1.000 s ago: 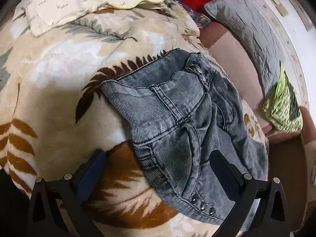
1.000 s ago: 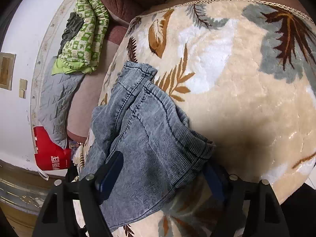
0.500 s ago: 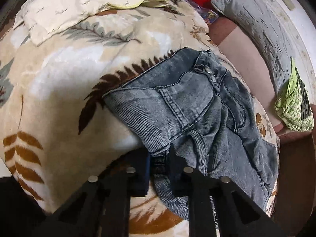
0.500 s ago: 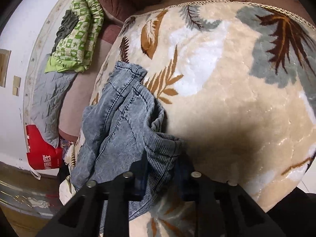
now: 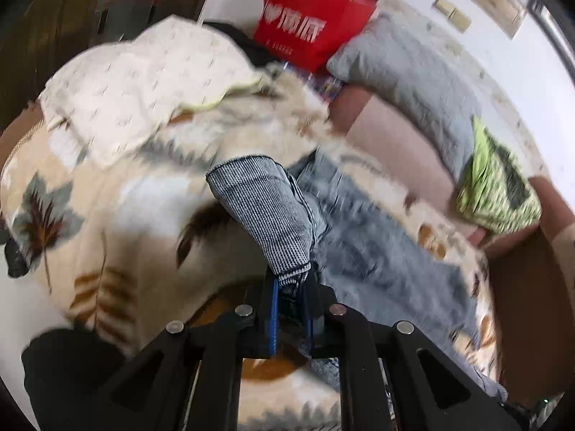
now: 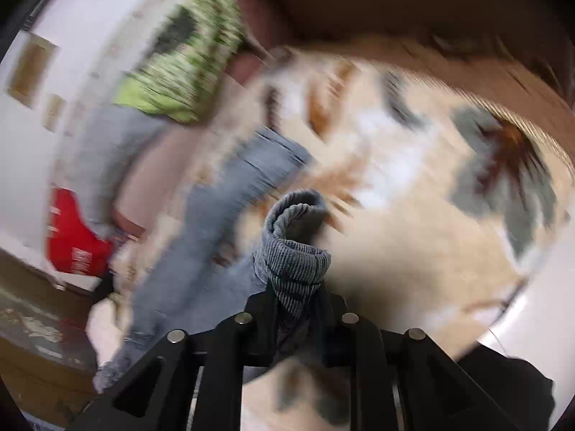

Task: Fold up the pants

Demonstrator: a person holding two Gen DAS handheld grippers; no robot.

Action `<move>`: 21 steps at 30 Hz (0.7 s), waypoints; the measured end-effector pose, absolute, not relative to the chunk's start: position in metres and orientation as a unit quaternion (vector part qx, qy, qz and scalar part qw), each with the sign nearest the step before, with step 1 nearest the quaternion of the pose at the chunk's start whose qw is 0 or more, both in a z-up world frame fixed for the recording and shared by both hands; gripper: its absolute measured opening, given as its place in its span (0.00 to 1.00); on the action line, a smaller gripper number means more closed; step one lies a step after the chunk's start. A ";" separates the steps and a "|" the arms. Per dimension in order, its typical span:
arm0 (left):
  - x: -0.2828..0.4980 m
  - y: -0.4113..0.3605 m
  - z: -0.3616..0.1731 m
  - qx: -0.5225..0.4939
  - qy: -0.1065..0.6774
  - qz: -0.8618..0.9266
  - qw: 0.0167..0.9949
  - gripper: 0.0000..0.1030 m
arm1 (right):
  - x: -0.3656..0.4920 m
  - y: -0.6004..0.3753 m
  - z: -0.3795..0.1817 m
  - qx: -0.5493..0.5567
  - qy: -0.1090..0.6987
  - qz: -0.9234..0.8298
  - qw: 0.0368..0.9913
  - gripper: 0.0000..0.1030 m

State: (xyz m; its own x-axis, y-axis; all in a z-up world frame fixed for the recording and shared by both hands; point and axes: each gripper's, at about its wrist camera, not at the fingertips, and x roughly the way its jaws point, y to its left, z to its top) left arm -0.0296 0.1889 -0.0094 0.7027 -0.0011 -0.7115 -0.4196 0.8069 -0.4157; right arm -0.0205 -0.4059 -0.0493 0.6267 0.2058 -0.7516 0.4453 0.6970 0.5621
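Grey pants (image 5: 363,248) are held off a leaf-patterned blanket (image 5: 107,194), one end clamped in the left gripper (image 5: 291,292) and right gripper (image 6: 295,300), both pinched on ribbed fabric, apparently so a fold can be carried over.

Leaf-print blanket (image 5: 107,215), red bag (image 5: 309,32), grey quilt (image 5: 413,75) — green patterned cloth (image 5: 499,194) beside it.

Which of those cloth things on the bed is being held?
The grey pants. Both hand-held grippers, left and right, pinch them; the cream pillow and green bundle lie untouched.
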 end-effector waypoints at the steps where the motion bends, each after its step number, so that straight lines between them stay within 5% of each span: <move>1: -0.028 0.189 -0.022 -0.280 0.391 0.126 0.867 0.15 | -0.021 -0.410 -0.061 0.380 0.447 -0.085 0.805 0.29; 3: -0.027 0.196 -0.045 -0.286 0.430 0.141 0.845 0.19 | -0.021 -0.418 -0.091 0.378 0.516 -0.110 0.761 0.34; 5: -0.031 0.205 -0.045 -0.288 0.430 0.166 0.839 0.24 | -0.029 -0.426 -0.092 0.398 0.503 -0.106 0.760 0.35; 8: -0.035 0.204 -0.020 -0.265 0.389 0.186 0.862 0.45 | -0.035 -0.433 -0.061 0.371 0.465 -0.137 0.792 0.38; 11: -0.029 0.188 0.010 -0.229 0.339 0.168 0.897 0.65 | -0.030 -0.430 -0.029 0.355 0.423 -0.125 0.825 0.53; 16: 0.003 0.152 0.006 -0.176 0.356 0.087 0.913 0.70 | 0.005 -0.412 -0.028 0.347 0.436 -0.053 0.829 0.76; 19: 0.030 0.132 -0.037 -0.133 0.430 0.070 0.890 0.71 | 0.028 -0.411 -0.079 0.360 0.528 -0.055 0.767 0.75; 21: 0.045 0.128 -0.073 -0.100 0.488 0.079 0.864 0.71 | 0.030 -0.413 -0.072 0.347 0.520 -0.054 0.779 0.74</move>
